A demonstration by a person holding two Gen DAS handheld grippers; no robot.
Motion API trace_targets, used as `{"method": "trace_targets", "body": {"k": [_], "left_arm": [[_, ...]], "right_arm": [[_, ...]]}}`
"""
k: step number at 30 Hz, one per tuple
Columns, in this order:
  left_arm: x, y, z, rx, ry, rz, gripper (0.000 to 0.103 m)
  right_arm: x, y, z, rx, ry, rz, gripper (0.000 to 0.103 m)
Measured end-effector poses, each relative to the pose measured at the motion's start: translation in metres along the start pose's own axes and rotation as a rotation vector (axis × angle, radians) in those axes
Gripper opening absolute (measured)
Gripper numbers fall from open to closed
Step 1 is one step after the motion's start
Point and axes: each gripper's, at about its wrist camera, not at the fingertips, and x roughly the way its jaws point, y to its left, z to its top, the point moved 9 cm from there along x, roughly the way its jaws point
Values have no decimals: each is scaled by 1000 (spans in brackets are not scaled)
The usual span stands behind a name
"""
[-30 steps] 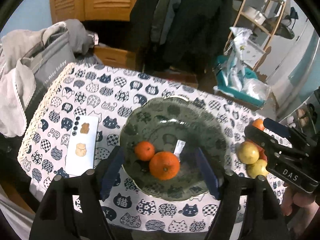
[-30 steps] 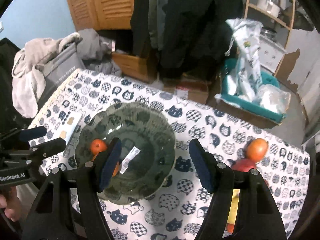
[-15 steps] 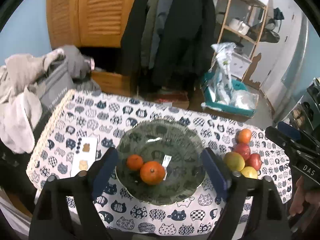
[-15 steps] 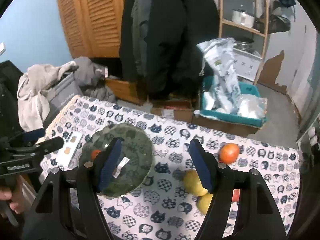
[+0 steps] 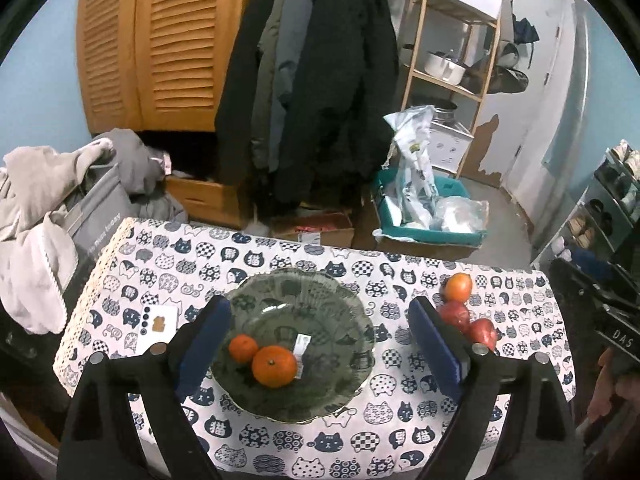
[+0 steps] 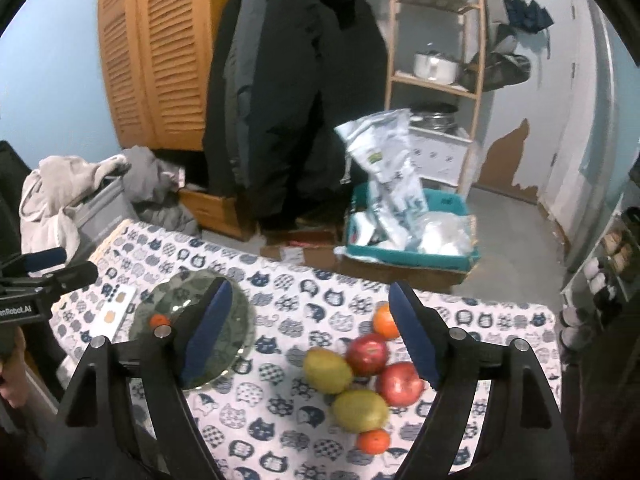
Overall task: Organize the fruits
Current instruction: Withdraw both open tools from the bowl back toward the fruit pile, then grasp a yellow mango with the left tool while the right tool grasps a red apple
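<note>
A green glass bowl (image 5: 304,300) on the cat-print tablecloth (image 5: 360,440) holds a small orange (image 5: 243,349), a larger orange (image 5: 274,366) and a white label (image 5: 301,350). My left gripper (image 5: 320,344) hovers above it with its jaws opening and nothing between them. To the bowl's right lie an orange (image 5: 458,287) and two red apples (image 5: 454,316). My right gripper (image 6: 310,334) hangs over the cloth between the bowl (image 6: 176,300) and the loose fruit, jaws opening and empty. That fruit is two yellow ones (image 6: 327,370), two apples (image 6: 400,384) and two oranges (image 6: 385,322).
A white card (image 5: 158,326) lies left of the bowl. A grey bin heaped with clothes (image 5: 36,208) stands at the table's left end. Beyond the far edge are cardboard boxes (image 5: 312,230), a teal tray of bags (image 6: 412,236), hanging coats and a wooden shelf.
Both grippers have risen and drawn back from the table, and their jaws stand wider. The right wrist view has swung from the bowl to the loose fruit on the right.
</note>
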Motion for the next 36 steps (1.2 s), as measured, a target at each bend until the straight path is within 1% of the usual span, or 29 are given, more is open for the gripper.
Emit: {"method": "trace_targets", "body": {"k": [7,18,25,32,36], "left_arm": [[-1,-23,4,32,-1,-19,91],[6,-67,6,97,14,-46,93],[21,-98,1,142,45,-64,93],[36,-119,-5,182,76,-67,93],[47,-129,-11,194,106,-80,93]], "right_arm": [[-16,-36,0,39,-21,-42,82],[-27,-82,-14,90,-14,-94,82],[-29,-103,-26,115,7,-115,82],[-26,-120,-36,137,26,-130,82],[-18,-129,-44,149,52,-143,82]]}}
